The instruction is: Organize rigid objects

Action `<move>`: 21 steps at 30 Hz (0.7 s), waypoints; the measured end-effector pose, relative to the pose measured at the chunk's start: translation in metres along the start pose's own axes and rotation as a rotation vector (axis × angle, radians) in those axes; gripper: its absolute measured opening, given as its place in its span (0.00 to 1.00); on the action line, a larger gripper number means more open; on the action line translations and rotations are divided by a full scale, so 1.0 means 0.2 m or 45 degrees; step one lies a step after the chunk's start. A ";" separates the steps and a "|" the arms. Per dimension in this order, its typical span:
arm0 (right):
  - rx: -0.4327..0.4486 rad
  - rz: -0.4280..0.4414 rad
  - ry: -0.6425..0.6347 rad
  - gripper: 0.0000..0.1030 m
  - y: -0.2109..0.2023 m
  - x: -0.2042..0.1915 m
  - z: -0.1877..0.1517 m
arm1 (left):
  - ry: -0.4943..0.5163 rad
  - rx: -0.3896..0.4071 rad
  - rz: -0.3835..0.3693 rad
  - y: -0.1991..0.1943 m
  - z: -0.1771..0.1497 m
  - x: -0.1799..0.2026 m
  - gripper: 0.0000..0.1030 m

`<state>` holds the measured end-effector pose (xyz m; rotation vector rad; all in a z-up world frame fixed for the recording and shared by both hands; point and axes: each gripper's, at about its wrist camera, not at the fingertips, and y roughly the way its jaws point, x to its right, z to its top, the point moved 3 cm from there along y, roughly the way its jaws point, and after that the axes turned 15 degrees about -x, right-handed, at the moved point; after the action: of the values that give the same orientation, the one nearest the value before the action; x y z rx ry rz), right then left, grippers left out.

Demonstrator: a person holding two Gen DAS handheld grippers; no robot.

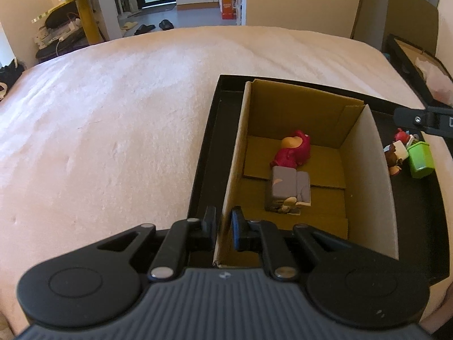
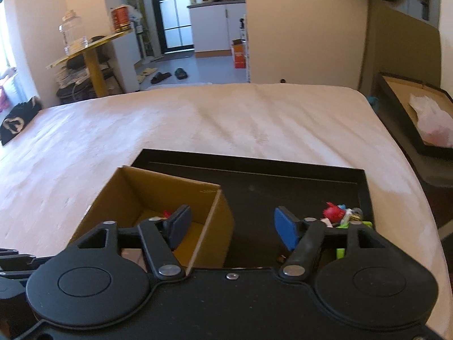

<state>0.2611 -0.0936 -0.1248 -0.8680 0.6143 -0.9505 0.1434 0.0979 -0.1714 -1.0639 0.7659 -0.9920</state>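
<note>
An open cardboard box (image 1: 365, 175) stands on a black tray (image 1: 206, 147) on the bed. Inside lie a pink figure (image 1: 293, 150) and a grey block toy (image 1: 288, 188). My left gripper (image 1: 223, 226) is shut on the box's left wall near its front corner. Right of the box, on the tray, sit small toys: a green bin (image 1: 420, 160) and a brown figure (image 1: 395, 158). In the right wrist view the box (image 2: 215, 221) is at the left, and a red toy (image 2: 334, 212) sits among the pile. My right gripper (image 2: 230, 228) is open and empty above the tray.
The pink bedspread (image 1: 113, 113) stretches left and far of the tray. A second black tray with paper (image 2: 424, 119) stands off the bed's right side. A yellow side table (image 2: 87, 53) and floor clutter lie beyond the bed.
</note>
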 end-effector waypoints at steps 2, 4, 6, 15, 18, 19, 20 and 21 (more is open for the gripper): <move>-0.012 -0.016 0.016 0.67 0.01 0.04 -0.01 | -0.003 -0.008 0.032 0.00 0.01 0.01 0.16; -0.021 -0.024 0.044 0.67 0.02 0.08 -0.01 | -0.004 -0.010 0.073 0.00 0.01 0.02 0.23; -0.015 -0.071 0.055 0.67 0.04 0.12 -0.01 | 0.000 -0.012 0.101 0.00 0.01 0.02 0.34; -0.090 -0.231 0.118 0.67 0.16 0.29 0.00 | -0.020 0.039 0.131 -0.05 0.00 0.03 0.54; -0.116 -0.251 0.145 0.67 0.19 0.33 -0.01 | -0.012 0.052 0.157 -0.05 0.00 0.05 0.57; -0.124 -0.256 0.148 0.67 0.20 0.35 -0.02 | -0.010 0.051 0.161 -0.05 0.01 0.05 0.57; -0.137 -0.263 0.149 0.67 0.21 0.36 -0.03 | -0.010 0.051 0.165 -0.05 0.01 0.05 0.58; -0.147 -0.269 0.151 0.67 0.22 0.37 -0.03 | -0.011 0.052 0.167 -0.05 0.01 0.05 0.58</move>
<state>0.3087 -0.1476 -0.1716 -0.9984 0.6936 -1.1727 0.1463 0.0871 -0.1612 -0.9700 0.7952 -0.8869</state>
